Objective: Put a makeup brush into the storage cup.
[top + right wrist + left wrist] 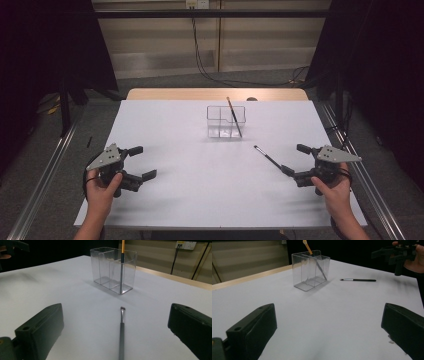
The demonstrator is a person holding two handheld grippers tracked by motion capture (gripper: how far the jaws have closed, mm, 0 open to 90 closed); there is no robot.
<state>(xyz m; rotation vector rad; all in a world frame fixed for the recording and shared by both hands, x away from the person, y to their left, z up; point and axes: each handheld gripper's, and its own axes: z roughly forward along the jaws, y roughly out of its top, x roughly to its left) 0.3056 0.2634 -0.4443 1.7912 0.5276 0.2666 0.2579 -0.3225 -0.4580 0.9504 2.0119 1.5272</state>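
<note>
While both tongs gape empty, the slim black brush [121, 330] lies flat, bristle-tipped.

Your left gripper [140, 162] and right gripper [296, 160] are matte black, each with two blocky, flat-faced jaws carrying a small round hole near the base. A grey three-cornered plate tops each, dotted with small screws. Black cable loops at each wrist. Your forearms are bare, with no sleeves.
</note>
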